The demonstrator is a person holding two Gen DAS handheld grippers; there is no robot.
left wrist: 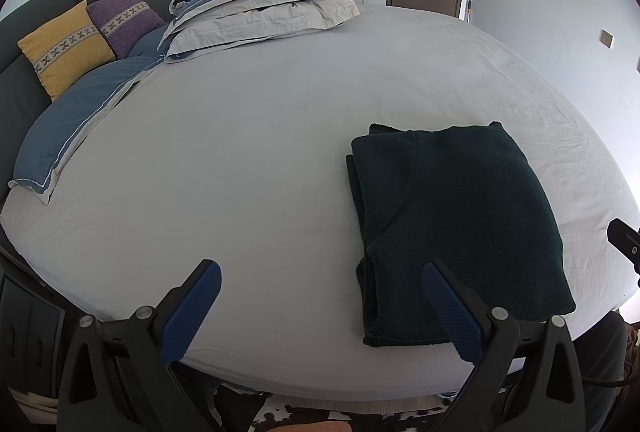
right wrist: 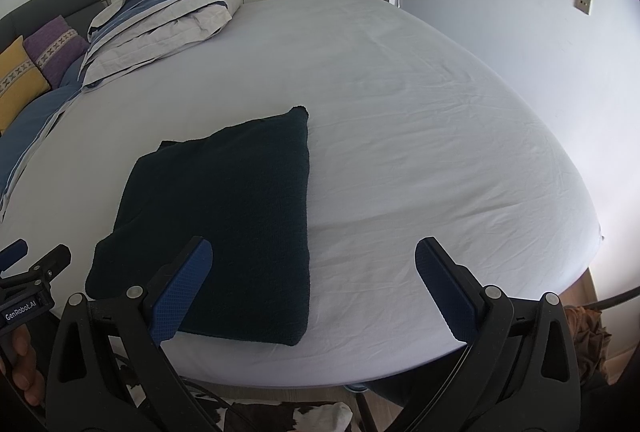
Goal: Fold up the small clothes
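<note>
A dark green knitted garment (left wrist: 460, 228) lies folded into a rectangle on the bed's pale sheet (left wrist: 260, 159), near the front edge. It also shows in the right wrist view (right wrist: 224, 224). My left gripper (left wrist: 320, 282) is open and empty, held above the bed's front edge, with its right finger over the garment's near left corner. My right gripper (right wrist: 314, 260) is open and empty, with its left finger over the garment's near edge and the garment's right edge between the fingers. The left gripper's body (right wrist: 28, 284) shows at the right wrist view's left edge.
A folded grey and blue duvet (left wrist: 260, 3) lies at the bed's far side. A yellow cushion (left wrist: 64, 47), a purple cushion (left wrist: 124, 19) and a blue pillow (left wrist: 76, 123) lie by the dark headboard on the left. A wall (right wrist: 540, 51) runs along the right.
</note>
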